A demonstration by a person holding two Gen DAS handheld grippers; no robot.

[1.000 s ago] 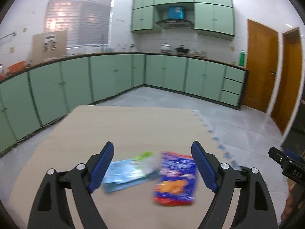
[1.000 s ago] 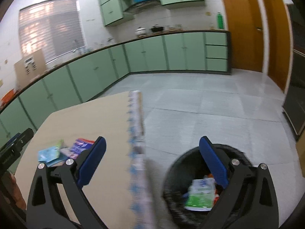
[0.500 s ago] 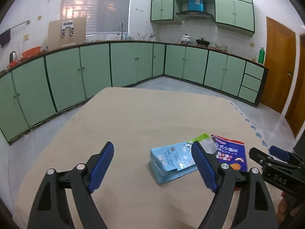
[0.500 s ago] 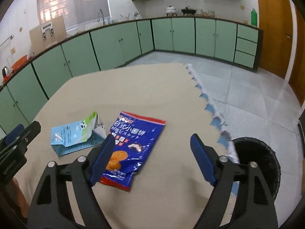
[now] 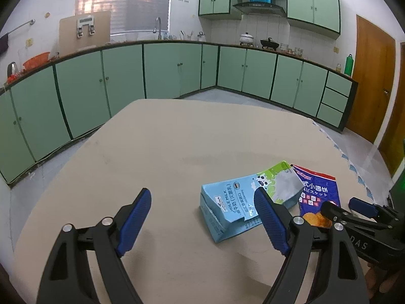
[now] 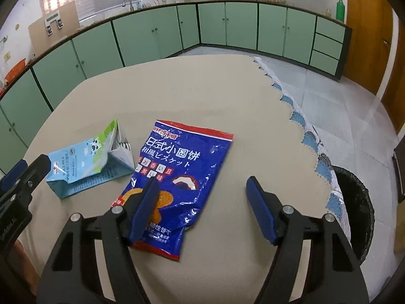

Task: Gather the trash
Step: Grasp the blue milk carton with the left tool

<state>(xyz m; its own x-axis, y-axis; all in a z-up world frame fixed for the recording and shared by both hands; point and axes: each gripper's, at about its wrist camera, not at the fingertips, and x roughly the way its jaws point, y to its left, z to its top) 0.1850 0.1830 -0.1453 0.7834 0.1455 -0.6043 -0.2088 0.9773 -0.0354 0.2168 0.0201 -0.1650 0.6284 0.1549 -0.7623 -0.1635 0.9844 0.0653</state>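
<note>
Table carries the trash; bin stands on the floor at its right edge. Cookie bag lies flat near the right gripper, carton just left of it. Left gripper and right both gape wide, empty.

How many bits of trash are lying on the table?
2: a flattened milk carton on the left, and a blue biscuit bag beside it, nearer the bin. None looks hidden.

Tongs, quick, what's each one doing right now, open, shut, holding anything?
Left tongs: open, empty, above the table, beside the milk carton.
Right tongs: open, empty, over the biscuit bag.
</note>
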